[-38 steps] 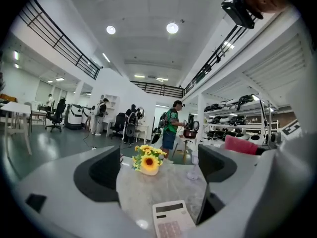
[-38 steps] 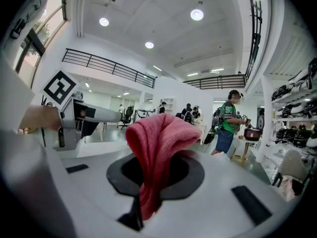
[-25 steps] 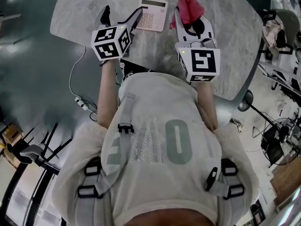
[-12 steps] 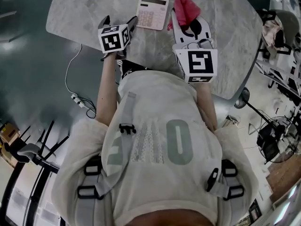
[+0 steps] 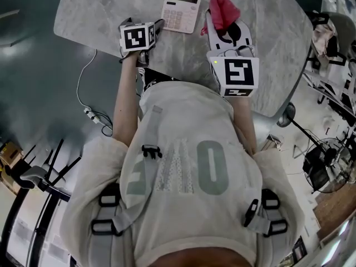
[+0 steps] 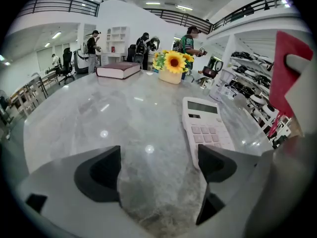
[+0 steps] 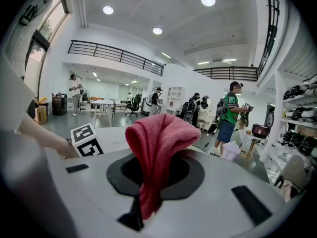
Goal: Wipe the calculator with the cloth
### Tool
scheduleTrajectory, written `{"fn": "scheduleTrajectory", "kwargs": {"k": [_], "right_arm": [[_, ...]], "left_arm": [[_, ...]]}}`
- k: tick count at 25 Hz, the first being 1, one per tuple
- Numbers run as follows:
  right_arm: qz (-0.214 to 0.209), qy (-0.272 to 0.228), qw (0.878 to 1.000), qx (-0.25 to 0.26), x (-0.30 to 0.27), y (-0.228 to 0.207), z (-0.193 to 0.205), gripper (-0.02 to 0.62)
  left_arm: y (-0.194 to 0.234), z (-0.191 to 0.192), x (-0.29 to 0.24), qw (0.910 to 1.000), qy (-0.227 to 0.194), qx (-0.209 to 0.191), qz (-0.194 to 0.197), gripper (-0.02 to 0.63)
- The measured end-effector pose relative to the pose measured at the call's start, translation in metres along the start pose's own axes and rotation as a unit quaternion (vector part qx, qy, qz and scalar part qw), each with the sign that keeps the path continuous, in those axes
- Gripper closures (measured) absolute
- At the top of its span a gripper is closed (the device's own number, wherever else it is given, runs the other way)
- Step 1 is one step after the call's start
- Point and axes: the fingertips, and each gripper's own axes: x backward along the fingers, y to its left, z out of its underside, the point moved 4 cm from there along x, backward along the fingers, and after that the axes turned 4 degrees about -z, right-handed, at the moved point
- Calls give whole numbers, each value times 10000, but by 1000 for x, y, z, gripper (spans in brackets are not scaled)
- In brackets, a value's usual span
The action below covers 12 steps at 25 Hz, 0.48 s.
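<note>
- Two grippers flank the calculator (image 6: 205, 128), which lies flat on the table (image 6: 99, 113).
- Left gripper (image 6: 158, 167): jaws apart, empty, just left of its near end.
- Right gripper (image 7: 148, 182): clamped on the cloth (image 7: 158, 138), just right of it; wiping likely means sweeping left.

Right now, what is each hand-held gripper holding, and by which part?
The right hand-held gripper is shut on the red folded cloth, pinching one bunched end. The left hand-held gripper is open, holding nothing.

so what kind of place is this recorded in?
Probably a big open-plan office or lab hall: a balcony railing runs round an upper floor, desks and office chairs stand behind, and stocked shelves stand at one side.
</note>
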Motion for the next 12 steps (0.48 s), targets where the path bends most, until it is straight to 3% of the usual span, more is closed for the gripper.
{"fn": "scheduleTrajectory", "kwargs": {"k": [6,9,12], "right_arm": [[-14,160,9993,339,-8,-5,0,537],[75,561,9949,839,-21,-18,0,537],[148,1025,9819,1586,-37,-32,1,537]], "left_arm": [[1,-1,0,10000,17,-16,-45,127],[1,-1,0,10000,40,-18,-43,127],[2,-2,-1,10000,57,-15,-36,127]]}}
